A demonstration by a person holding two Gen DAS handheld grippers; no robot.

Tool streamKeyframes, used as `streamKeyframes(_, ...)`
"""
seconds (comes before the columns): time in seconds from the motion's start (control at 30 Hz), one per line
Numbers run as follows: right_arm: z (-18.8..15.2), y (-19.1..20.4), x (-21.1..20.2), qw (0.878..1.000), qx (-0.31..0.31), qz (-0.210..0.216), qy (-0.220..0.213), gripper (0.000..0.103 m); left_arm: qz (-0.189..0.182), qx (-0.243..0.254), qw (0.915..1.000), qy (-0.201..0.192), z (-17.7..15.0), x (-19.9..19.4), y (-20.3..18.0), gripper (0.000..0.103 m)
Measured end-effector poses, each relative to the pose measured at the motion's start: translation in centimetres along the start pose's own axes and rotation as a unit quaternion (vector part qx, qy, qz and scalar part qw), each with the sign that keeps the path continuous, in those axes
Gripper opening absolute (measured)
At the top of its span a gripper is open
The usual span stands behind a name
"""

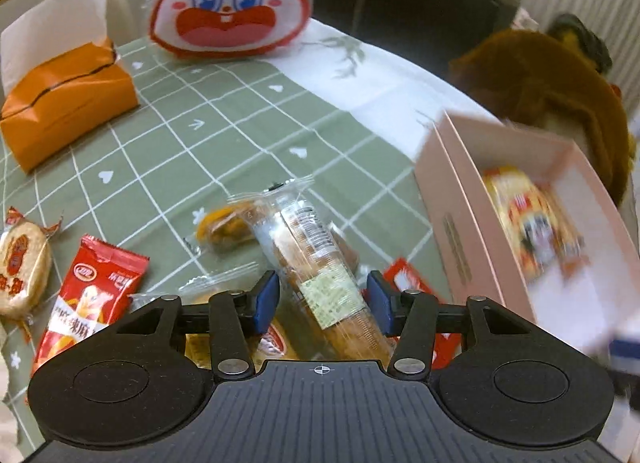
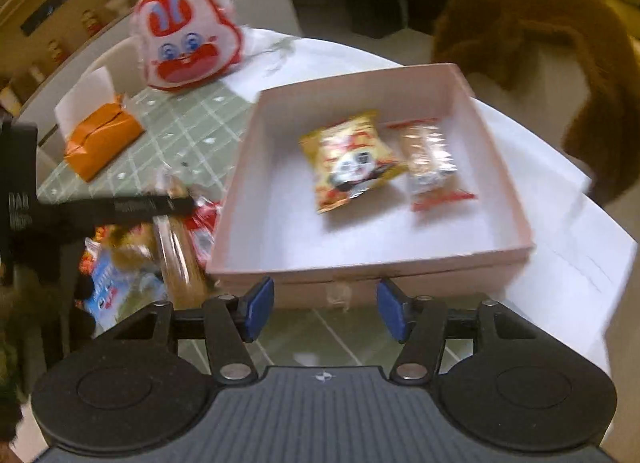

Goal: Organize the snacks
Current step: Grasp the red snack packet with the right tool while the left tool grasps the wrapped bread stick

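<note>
Your left gripper stands wide over the long clear biscuit pack — its pale label is too small to read — just left of the pink box. Inside the box lie two snacks: a yellow panda bag and a clear red-ended pack. Your right gripper gapes empty at the box's near wall.

Right tongs gaped empty before shallow pink cardboard box, which held yellow panda-print snack bag beside clear red-ended wafer packet.
</note>
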State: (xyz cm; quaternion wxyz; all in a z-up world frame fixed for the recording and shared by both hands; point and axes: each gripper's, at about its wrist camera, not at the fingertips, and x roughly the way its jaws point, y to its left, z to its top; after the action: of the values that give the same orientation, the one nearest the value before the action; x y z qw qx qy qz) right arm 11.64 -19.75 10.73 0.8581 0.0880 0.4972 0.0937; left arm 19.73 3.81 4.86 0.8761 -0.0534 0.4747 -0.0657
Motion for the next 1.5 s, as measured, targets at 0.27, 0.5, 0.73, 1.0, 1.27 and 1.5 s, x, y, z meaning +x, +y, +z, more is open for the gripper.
streamKeyframes(0.27,1.5,4.3,4.3,0.998,-0.014,0.049,0.041,0.064,-0.021,0.040,0.9988,0.019,-3.0,-1.9,2.7,0.048)
streamKeyframes(0.5,0.4,8.2,7.8,0.999,0.040,0.022,0.022,0.077,-0.046,-0.054,0.9975,0.001,-4.4,-4.0,7.1,0.046)
streamKeyframes(0.73,0.6,11.5,10.0,0.994,0.088,-0.045,-0.040,0.098,-0.074,-0.142,0.9865,-0.037,-5.6,-7.0,10.8,0.046)
streamKeyframes(1.0,-1.2,12.7,8.9,0.995,-0.054,-0.057,-0.059,0.056,-0.086,-0.147,0.9850,-0.030,-5.4,-6.8,10.7,0.046)
streamKeyframes(1.27,-6.1,8.4,3.8,0.995,-0.082,-0.035,-0.035,0.055,-0.006,-0.089,0.9960,-0.002,-4.8,-4.6,6.7,0.048)
streamKeyframes(1.5,-8.4,4.3,0.7,0.996,-0.071,-0.041,-0.025,0.067,-0.031,-0.039,0.9987,0.001,-5.9,-5.0,3.5,0.038)
